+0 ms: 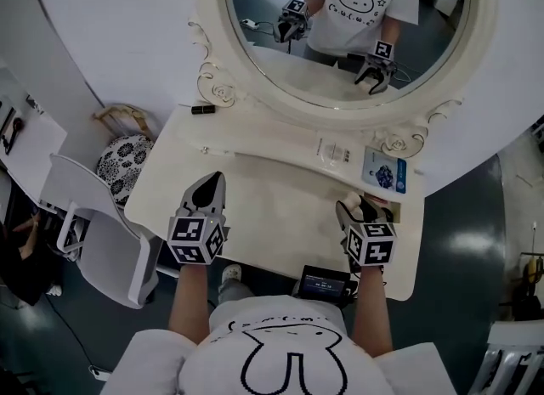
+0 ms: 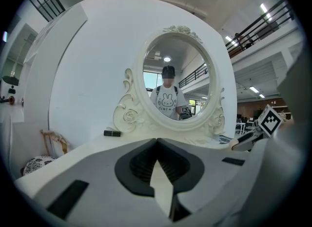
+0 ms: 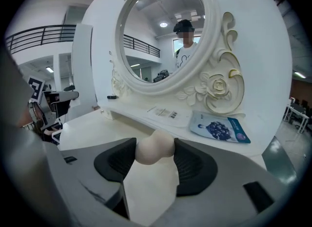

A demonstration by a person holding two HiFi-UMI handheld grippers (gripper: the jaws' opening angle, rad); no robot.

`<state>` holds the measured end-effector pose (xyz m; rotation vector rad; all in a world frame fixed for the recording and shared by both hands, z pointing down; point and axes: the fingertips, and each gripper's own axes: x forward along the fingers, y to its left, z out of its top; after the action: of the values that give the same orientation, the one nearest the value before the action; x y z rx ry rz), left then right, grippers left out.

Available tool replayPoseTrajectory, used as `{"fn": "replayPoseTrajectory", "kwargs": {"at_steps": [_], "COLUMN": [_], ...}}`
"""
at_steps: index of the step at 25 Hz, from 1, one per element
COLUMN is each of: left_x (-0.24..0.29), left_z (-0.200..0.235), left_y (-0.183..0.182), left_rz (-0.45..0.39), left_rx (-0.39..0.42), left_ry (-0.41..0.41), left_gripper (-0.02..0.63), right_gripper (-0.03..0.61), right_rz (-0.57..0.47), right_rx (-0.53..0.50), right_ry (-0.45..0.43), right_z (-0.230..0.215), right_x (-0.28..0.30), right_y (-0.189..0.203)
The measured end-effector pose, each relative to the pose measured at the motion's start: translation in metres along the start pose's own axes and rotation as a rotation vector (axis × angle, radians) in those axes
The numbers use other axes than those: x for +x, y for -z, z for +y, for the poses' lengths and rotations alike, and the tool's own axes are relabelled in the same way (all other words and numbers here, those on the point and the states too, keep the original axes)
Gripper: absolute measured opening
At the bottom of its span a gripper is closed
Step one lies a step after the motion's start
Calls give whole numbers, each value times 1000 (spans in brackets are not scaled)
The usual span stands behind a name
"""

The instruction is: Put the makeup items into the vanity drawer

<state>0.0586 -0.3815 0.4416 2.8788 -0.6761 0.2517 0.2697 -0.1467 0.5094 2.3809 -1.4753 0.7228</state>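
Observation:
My right gripper (image 1: 360,208) hovers over the right front of the white vanity top (image 1: 272,206), shut on a beige egg-shaped makeup sponge (image 3: 155,148) that bulges between the black pads. Over the left front of the top, my left gripper (image 1: 212,183) is shut with its tips touching and nothing between them (image 2: 156,142). A black lipstick tube (image 1: 202,110) lies at the back left by the mirror's frame. Further right, a blue face-mask sachet (image 1: 384,170) and a white packet with a barcode (image 1: 333,152) rest on the raised back ledge. No drawer shows in any view.
The big oval mirror (image 1: 348,24) in its carved white frame stands behind the ledge and reflects the person and both grippers. A white chair (image 1: 93,232) and a patterned cushion (image 1: 123,164) are left of the table. A small black device with a screen (image 1: 325,282) sits below the front edge.

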Motion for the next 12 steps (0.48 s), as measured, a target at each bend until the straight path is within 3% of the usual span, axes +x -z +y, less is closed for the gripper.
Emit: {"fn": "replayPoseTrajectory", "kwargs": {"at_steps": [12], "left_x": [13], "left_z": [-68], "left_y": [16], "left_rz": [24], "left_rx": [19], "left_ry": [13], "left_gripper": [31], "right_gripper": [255], "right_rz": [-23], "right_rx": [43], "right_ry": [57], "right_z": [-74], "right_x": [-26], "right_y": [20]}}
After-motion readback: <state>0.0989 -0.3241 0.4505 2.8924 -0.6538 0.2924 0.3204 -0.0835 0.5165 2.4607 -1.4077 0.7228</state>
